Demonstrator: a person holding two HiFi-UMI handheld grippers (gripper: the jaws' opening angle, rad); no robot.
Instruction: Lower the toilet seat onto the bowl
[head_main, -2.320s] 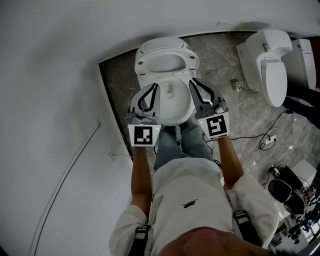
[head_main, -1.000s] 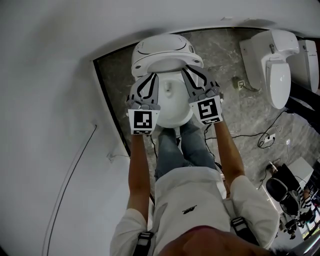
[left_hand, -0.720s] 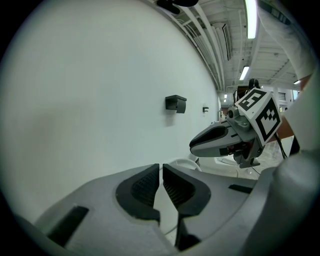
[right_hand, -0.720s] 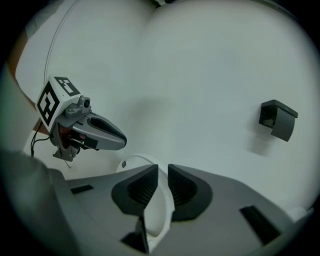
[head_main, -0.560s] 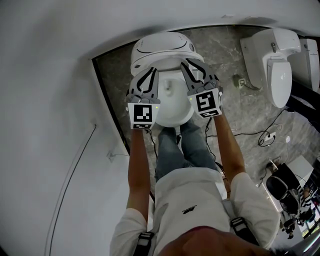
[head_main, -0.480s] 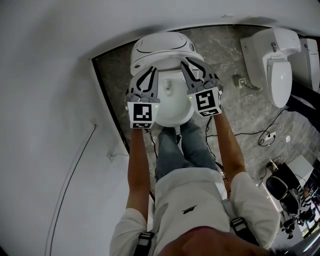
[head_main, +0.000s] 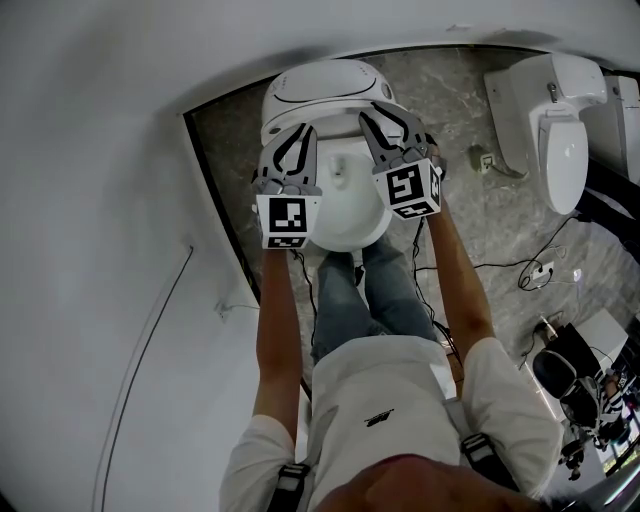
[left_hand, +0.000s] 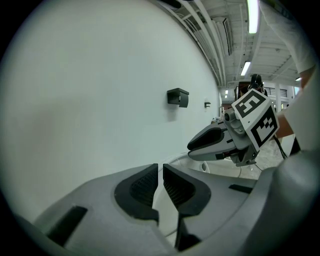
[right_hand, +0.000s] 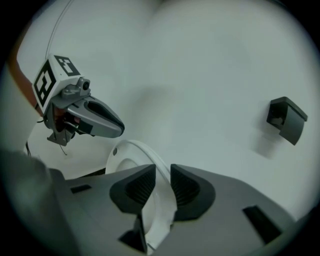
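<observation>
Between the pads of the right claw (right_hand: 162, 175) sits the pinched white rim of the toilet seat (right_hand: 131, 150), while the left claw (left_hand: 160, 175), closed almost pad to pad, lies at the opposite rim, the tilted seat's long axis running ahead of both, bowl (head_main: 350, 222) directly beneath.

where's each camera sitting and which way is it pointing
Head view: on the person's head, facing steeply down at the toilet bowl; shows forearms, legs, torso, left gripper and right gripper.
Left gripper view: on the left gripper, looking along its shut jaws across to the right gripper.
Right gripper view: on the right gripper, looking along jaws clamped on the toilet seat, toward the left gripper.
Shared: each gripper view shows the other gripper.
</observation>
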